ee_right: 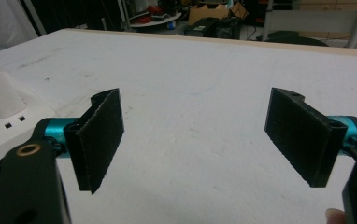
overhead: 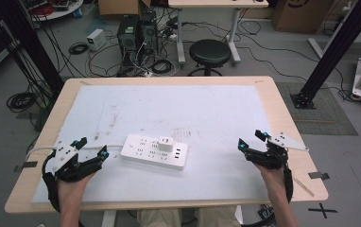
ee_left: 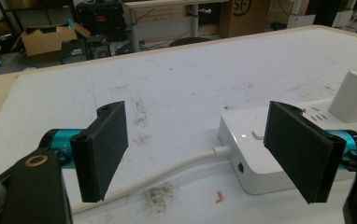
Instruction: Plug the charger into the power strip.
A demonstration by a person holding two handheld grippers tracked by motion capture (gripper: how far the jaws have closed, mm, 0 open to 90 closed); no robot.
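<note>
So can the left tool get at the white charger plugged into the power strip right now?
Probably yes: the left tool is open beside the power strip, with nothing between it and the charger.

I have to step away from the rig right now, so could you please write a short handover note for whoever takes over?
Left gripper: open, holding nothing, at the cable end of the power strip.
Right gripper: open, holding nothing, over the white mat, well off the strip's other end.
Power strip: flat on the mat, its cable running off past the left gripper; the white adapter is plugged in on top.
Done: nothing gripped yet.
Left: probably steadying the strip and pulling the adapter.
</note>
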